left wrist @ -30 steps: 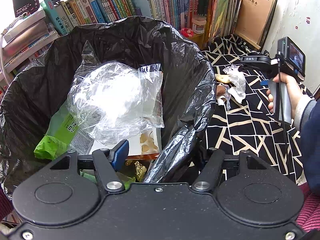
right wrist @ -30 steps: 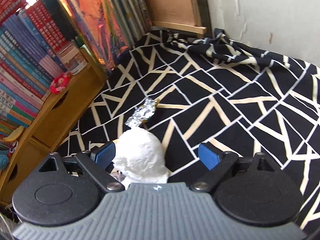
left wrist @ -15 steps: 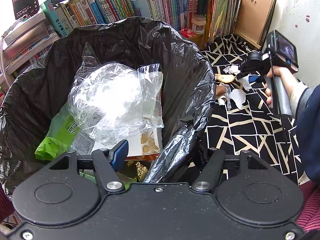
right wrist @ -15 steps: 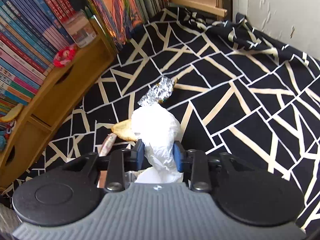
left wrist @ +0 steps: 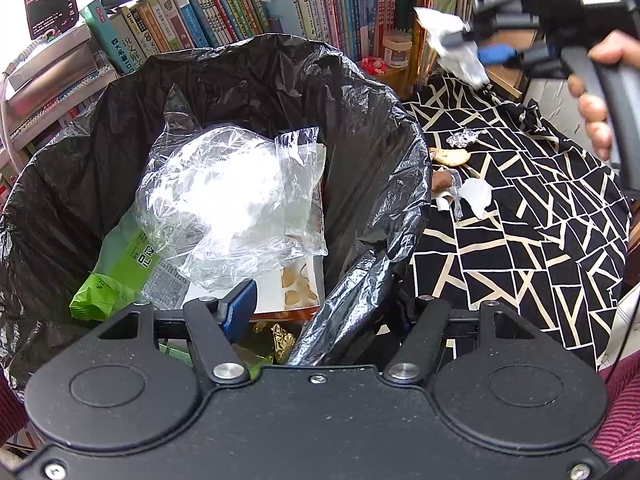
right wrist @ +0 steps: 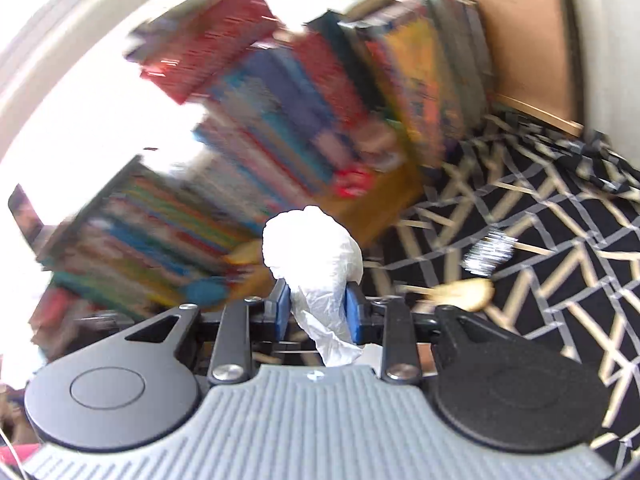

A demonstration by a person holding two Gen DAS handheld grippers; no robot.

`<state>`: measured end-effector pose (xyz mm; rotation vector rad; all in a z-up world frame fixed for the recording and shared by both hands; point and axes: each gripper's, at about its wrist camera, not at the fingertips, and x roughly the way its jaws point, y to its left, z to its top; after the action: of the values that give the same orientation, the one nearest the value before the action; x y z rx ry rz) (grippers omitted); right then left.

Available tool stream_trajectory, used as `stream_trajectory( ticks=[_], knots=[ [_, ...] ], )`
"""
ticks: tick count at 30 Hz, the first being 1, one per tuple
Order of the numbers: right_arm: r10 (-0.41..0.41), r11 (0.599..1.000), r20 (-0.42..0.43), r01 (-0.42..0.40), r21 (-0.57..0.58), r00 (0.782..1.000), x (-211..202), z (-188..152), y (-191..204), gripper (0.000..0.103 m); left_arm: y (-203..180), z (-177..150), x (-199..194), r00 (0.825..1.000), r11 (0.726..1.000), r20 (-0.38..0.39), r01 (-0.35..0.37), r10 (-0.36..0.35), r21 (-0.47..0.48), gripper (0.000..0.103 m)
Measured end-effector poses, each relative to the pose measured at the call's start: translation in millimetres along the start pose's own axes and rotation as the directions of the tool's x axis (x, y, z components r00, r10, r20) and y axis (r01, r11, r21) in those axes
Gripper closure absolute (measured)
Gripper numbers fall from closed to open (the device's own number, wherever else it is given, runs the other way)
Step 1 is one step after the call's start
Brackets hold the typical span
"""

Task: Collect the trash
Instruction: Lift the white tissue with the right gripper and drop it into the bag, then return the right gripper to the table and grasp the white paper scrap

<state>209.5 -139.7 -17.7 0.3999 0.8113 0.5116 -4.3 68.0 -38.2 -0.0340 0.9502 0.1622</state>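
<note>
A black trash bag (left wrist: 120, 128) fills the left wrist view, with clear plastic film (left wrist: 240, 200), a green wrapper (left wrist: 116, 276) and a flat box inside. My left gripper (left wrist: 332, 304) straddles the bag's near rim. Its blue left pad (left wrist: 240, 308) stands inside, clear of the rim fold, and the right finger is hidden behind the fold. My right gripper (left wrist: 468, 46) (right wrist: 316, 308) hangs above the patterned cloth, shut on a crumpled white wad (left wrist: 452, 40) (right wrist: 316, 256). On the cloth lie a foil ball (left wrist: 460, 138) (right wrist: 490, 256), a tan peel (left wrist: 452, 156) (right wrist: 464, 294) and a white scrap (left wrist: 476, 196).
The black cloth with cream lines (left wrist: 540, 240) covers the surface to the right of the bag. Rows of books (left wrist: 224, 12) stand behind the bag, with a low wooden shelf (left wrist: 396, 72) and a small jar (left wrist: 396, 50). A hand (left wrist: 600, 96) grips the right tool's handle. The right wrist view is motion-blurred.
The right gripper shut on the white wad and lifted it off the cloth, rising and swinging toward the books. The left gripper and bag stayed still.
</note>
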Motion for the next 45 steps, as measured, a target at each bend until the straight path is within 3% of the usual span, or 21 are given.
stream_trajectory(
  ticks=[3, 5, 11, 13, 16, 20, 24, 28, 33, 37, 41, 45],
  knots=[
    [0.137, 0.989, 0.012, -0.136, -0.055, 0.99, -12, -6, 33, 0.069, 0, 0, 0, 1.0, 1.0, 0.0, -0.001, 0.001, 0.001, 0.039],
    [0.231, 0.968, -0.015, -0.231, -0.096, 0.973, -15, -12, 57, 0.069, 0, 0, 0, 1.0, 1.0, 0.001, -0.001, 0.001, 0.002, 0.039],
    [0.434, 0.87, -0.109, -0.447, -0.21, 0.895, -23, -34, 119, 0.062, 0, 0, 1, 1.0, 1.0, 0.001, -0.005, 0.005, 0.005, 0.039],
    [0.455, 0.844, -0.139, -0.475, -0.249, 0.88, -23, -44, 134, 0.055, 0, 0, 1, 1.0, 1.0, 0.001, -0.005, 0.005, 0.005, 0.039],
    [0.444, 0.829, -0.173, -0.476, -0.292, 0.879, -17, -57, 145, 0.029, 0, 0, 1, 1.0, 1.0, 0.001, -0.005, 0.005, 0.005, 0.039],
    [0.419, 0.836, -0.194, -0.461, -0.299, 0.887, -12, -65, 143, 0.021, 0, 0, 1, 1.0, 1.0, 0.001, -0.005, 0.005, 0.006, 0.039],
    [0.406, 0.856, -0.155, -0.434, -0.282, 0.901, -12, -59, 132, 0.016, 0, 0, 1, 1.0, 1.0, 0.001, -0.005, 0.005, 0.005, 0.039],
    [0.352, 0.897, -0.093, -0.364, -0.249, 0.931, -12, -48, 115, 0.014, 0, 0, 1, 1.0, 1.0, 0.001, -0.005, 0.005, 0.005, 0.039],
    [0.238, 0.954, -0.009, -0.235, -0.188, 0.971, -10, -33, 85, 0.009, 1, 0, 1, 1.0, 1.0, 0.001, -0.005, 0.005, 0.005, 0.039],
    [0.078, 0.987, 0.038, -0.071, -0.145, 0.996, -1, -24, 55, 0.008, 1, 0, 1, 1.0, 1.0, 0.001, -0.005, 0.005, 0.005, 0.039],
    [-0.085, 0.991, 0.036, 0.089, -0.098, 0.996, 18, -25, 19, 0.007, 1, 0, 1, 1.0, 1.0, 0.001, -0.005, 0.005, 0.006, 0.039],
    [-0.219, 0.973, -0.007, 0.218, -0.076, 0.976, 42, -34, -14, 0.007, 1, 0, 1, 1.0, 1.0, 0.001, -0.005, 0.005, 0.005, 0.039]
  ],
)
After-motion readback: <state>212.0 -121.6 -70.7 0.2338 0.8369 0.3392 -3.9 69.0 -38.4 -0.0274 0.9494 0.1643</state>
